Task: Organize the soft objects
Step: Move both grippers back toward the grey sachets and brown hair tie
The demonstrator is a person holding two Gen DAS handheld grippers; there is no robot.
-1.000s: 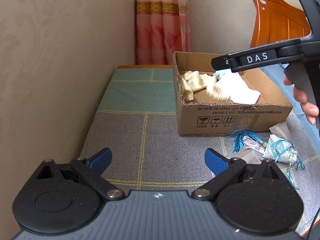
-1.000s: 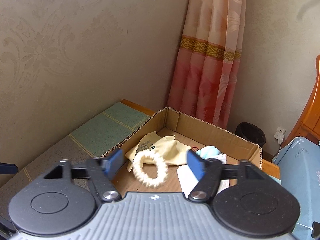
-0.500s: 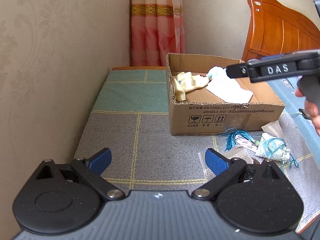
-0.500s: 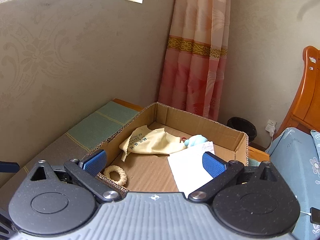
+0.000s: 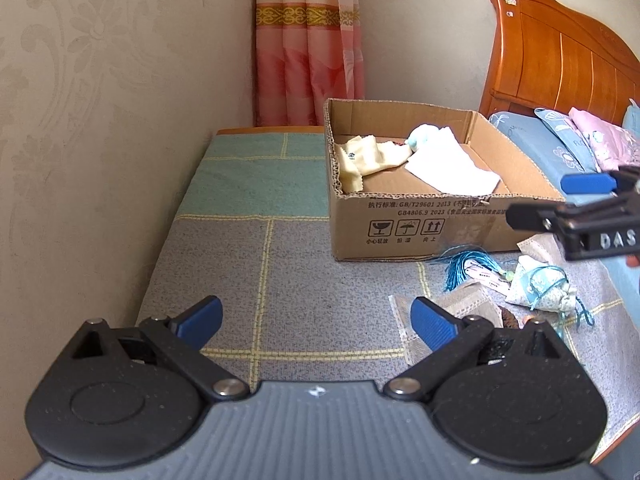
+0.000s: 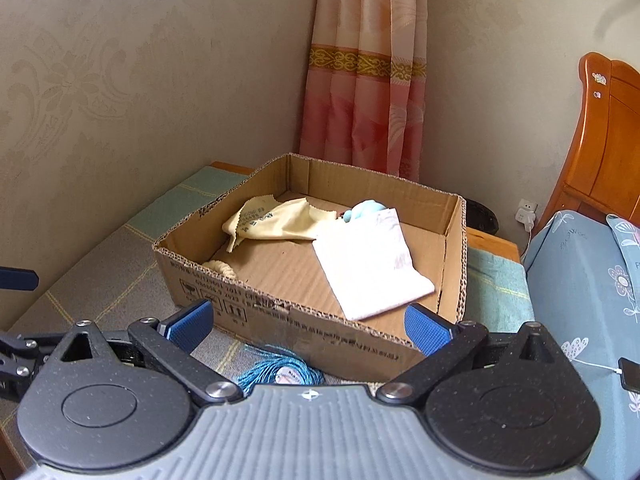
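An open cardboard box [image 5: 404, 216] [image 6: 304, 320] stands on the patchwork mat. It holds a yellow cloth [image 6: 272, 220], a white cloth [image 6: 372, 268], a light blue soft toy [image 6: 364, 209] and a cream fluffy ring [image 6: 218, 267] in its near left corner. In front of the box lie a blue tassel [image 5: 464, 262] [image 6: 276, 370], a patterned sachet [image 5: 540, 286] and a beige mesh pouch [image 5: 460, 304]. My left gripper [image 5: 316, 318] is open and empty, low over the mat. My right gripper [image 6: 308, 326] is open and empty, just before the box's front wall, above the tassel.
A wall runs along the left of the mat [image 5: 256, 264]. A pink curtain [image 5: 310, 44] hangs behind the box. A wooden headboard [image 5: 560, 64] and blue and pink pillows [image 5: 560, 140] lie to the right. A phone on a cable [image 6: 630, 374] rests on the blue bedding.
The right gripper let the cream ring fall into the box, then drew back and down to the box's front. Its jaws opened wider. The left gripper stayed open and shifted slightly.
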